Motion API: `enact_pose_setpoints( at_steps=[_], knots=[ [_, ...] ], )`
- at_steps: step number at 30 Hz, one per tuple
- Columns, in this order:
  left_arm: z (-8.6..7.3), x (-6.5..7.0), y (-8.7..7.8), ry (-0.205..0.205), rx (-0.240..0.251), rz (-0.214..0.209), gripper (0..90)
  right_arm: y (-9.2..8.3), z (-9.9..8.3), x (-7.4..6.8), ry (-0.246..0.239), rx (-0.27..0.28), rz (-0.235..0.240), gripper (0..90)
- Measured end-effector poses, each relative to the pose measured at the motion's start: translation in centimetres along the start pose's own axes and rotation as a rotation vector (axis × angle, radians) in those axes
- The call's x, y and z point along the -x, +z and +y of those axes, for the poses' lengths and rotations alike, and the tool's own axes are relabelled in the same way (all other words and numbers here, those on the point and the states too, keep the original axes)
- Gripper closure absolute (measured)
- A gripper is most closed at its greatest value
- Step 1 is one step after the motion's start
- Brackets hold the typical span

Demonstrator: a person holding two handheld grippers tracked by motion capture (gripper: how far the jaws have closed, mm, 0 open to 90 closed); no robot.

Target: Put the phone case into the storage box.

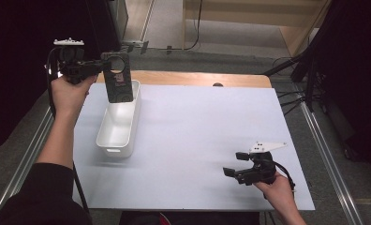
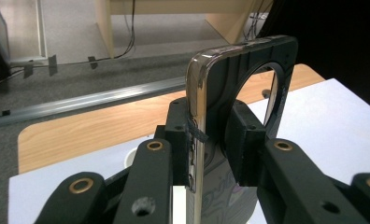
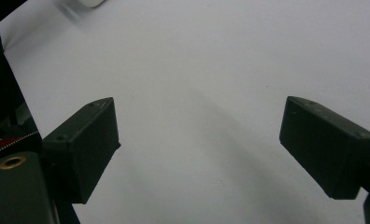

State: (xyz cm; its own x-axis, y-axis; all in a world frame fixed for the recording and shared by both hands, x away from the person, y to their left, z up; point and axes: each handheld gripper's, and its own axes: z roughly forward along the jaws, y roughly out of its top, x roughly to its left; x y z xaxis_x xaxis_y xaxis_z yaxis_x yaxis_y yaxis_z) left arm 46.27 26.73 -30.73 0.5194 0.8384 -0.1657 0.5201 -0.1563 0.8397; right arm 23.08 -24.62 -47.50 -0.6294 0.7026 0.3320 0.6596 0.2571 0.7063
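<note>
Phone case [image 1: 116, 77], dark and flat with a round cut-out near its top, hangs upright in your left gripper [image 1: 100, 67], whose fingers [image 2: 179, 140] are clenched on its edge just under that cut-out; its lower end dips over the far end of the white bin [image 1: 120, 123]. Held by one long side, it stays vertical and slim, which probably suits a drop into the narrow trough. The bin lies lengthwise on the left part of the desk [image 1: 197, 136], its far rim close to the strip of bare wood at the back, so you have little room beyond it; lowering straight down looks safest. Your right gripper [image 1: 236, 164] rests low near the front right corner, well apart, fingers [image 3: 82, 144] released and grasping nothing. Between it and the bin the white surface gives you free room.
</note>
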Motion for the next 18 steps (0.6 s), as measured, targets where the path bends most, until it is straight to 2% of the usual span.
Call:
enact_pose_setpoints(
  at_steps=[3,8,18],
  knots=[
    [-0.2,-0.2,0.2,0.008,0.0,0.014,72.4,0.0,0.0,0.0,0.0,0.0,-0.008,11.0],
    [-0.3,-0.7,0.6,-0.019,0.013,-0.01,72.3,0.0,0.0,0.1,-0.001,-0.001,-0.013,11.8],
    [-0.6,-1.4,2.2,-0.021,0.005,0.004,72.3,0.0,-0.1,0.0,0.006,0.002,-0.003,11.8]
  ],
)
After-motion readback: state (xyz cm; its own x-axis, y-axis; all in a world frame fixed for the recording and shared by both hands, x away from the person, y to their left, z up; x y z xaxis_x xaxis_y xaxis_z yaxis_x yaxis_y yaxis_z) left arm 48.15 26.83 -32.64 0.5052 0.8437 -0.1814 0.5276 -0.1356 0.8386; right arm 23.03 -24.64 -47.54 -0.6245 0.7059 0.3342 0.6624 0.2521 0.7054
